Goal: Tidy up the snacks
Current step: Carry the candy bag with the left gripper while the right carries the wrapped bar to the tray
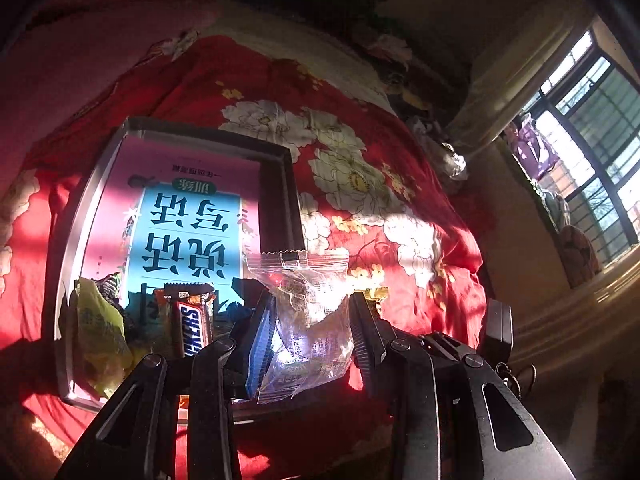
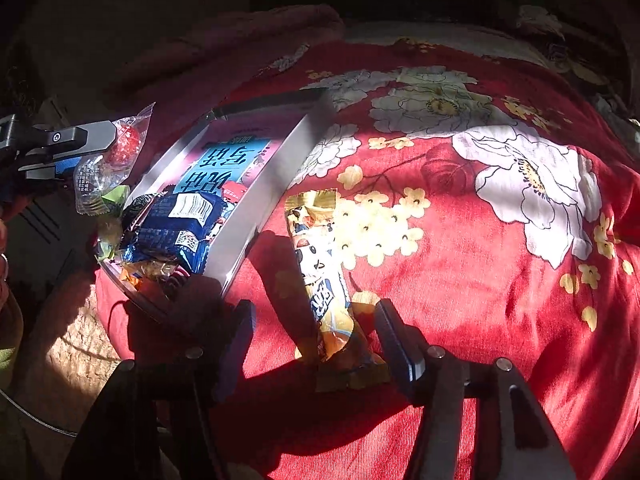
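1. On a red flowered bedspread a shallow metal tray is sitting, with a pink and blue printed sheet lining its floor.
2. Left gripper is hanging over the tray's near right corner; its jaws are clamping a clear plastic packet. In the right wrist view the same packet is showing a red sweet inside and is hanging above the tray's left edge.
3. Snacks are lying at the tray's near end: a chocolate bar in a brown wrapper, a yellow-green packet to its left, and a dark blue packet with white labels.
4. Right gripper is pointing down at the bedspread just right of the tray. Its jaws are standing apart, neither pad pressing on anything.
5. A long gold snack bar with cartoon print is lying on the bedspread, its near end sitting between the right gripper's parted jaws, outside the tray.
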`<state>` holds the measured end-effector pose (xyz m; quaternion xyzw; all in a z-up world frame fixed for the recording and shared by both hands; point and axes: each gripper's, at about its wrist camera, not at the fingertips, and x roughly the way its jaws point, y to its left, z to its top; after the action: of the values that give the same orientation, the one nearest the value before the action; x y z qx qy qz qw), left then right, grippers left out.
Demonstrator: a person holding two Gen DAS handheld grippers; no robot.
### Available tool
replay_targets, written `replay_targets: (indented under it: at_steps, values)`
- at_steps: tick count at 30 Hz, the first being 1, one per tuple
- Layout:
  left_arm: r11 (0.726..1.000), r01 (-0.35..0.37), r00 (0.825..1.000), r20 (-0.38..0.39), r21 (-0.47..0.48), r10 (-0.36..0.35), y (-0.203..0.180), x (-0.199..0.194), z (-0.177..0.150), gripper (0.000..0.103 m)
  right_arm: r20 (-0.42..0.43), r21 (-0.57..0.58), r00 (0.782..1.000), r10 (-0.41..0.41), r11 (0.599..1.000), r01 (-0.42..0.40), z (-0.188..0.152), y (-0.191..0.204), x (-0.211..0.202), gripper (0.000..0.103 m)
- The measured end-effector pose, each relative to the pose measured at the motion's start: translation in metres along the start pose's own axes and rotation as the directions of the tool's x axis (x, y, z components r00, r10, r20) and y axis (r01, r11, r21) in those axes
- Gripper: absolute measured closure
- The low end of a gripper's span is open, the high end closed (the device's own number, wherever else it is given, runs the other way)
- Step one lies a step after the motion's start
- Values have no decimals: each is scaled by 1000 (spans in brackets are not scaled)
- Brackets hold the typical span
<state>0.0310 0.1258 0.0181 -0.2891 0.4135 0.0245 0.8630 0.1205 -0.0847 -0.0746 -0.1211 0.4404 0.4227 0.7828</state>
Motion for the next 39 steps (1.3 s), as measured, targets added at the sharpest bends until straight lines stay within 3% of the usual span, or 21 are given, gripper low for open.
replay_targets:
  at_steps: [5,7,9,12,16,18,20,23,26,28,29,35,36,37,39]
  values:
    - [1000,8,1000,19,-16,-8,8,-10,0,64,-17,-94,996,-93,991,91,0,13,17,46]
    - [1000,9,1000,24,-24,-9,12,-12,1,64,-3,-87,996,-88,992,87,3,12,17,66]
    - [999,7,1000,29,-31,-6,15,-15,1,64,23,-48,999,-50,998,51,9,6,14,81]
    - [999,6,999,35,-42,-4,21,-18,0,64,70,24,997,15,1000,-16,15,-2,6,86]
    - [998,3,999,54,-58,0,29,-26,1,64,165,77,980,110,989,-124,21,-7,-15,86]
    - [998,4,998,61,-70,0,34,-29,2,64,198,70,973,120,988,-136,24,-4,-23,86]
    - [997,1,998,66,-75,4,36,-32,2,64,189,64,977,95,992,-109,26,-3,-21,86]
    - [997,2,998,65,-79,3,39,-33,2,64,108,78,992,64,994,-73,24,-6,-4,85]
    - [996,6,998,63,-85,-1,40,-32,2,64,52,46,998,30,998,-32,16,-4,2,68]
    - [996,10,998,61,-84,-5,40,-31,2,64,40,17,999,18,1000,-18,11,1,2,47]
    - [997,11,998,60,-82,-6,40,-30,2,64,36,-4,999,4,1000,-4,9,4,2,45]
    - [997,8,999,53,-73,-4,39,-29,0,64,-11,-171,993,-120,978,116,0,29,19,45]
    - [997,6,999,53,-73,-2,39,-30,0,64,-11,-191,991,-132,973,128,-1,33,20,50]
    - [997,4,999,54,-72,0,39,-30,0,64,-12,-201,991,-133,971,128,-1,35,21,62]
    - [998,-5,998,58,-68,9,39,-31,0,64,-8,-201,992,-129,972,125,1,36,20,72]
